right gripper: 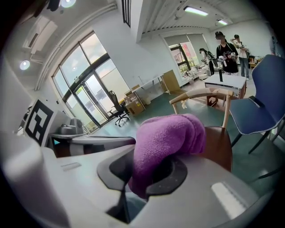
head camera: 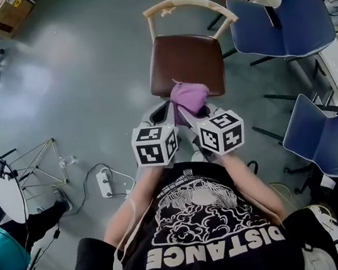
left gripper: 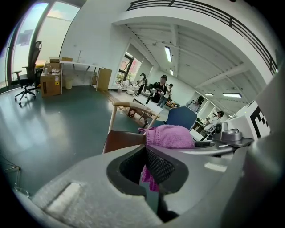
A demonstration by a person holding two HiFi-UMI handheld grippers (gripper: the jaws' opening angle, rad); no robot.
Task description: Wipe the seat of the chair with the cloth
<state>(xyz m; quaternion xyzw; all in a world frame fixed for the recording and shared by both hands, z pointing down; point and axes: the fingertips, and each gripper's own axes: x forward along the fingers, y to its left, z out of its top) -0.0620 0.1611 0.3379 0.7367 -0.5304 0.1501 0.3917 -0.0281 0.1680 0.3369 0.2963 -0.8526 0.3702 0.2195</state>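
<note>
The cloth [head camera: 190, 97], clamped between left tool [left gripper: 149, 164] and right tool [right gripper: 147, 173], hung bunched over the chair seat's [head camera: 186, 62] front edge, where pressing it flat would likely wipe best.

Between the matt grey plastic jaws of the right gripper [right gripper: 144, 173], the cloth [right gripper: 169, 133] is seen as soft, fuzzy purple terry — beyond them the chair seat [head camera: 185, 58] is shown smooth, faintly glossy brown, its frame [head camera: 186, 1] pale bare wood
</note>
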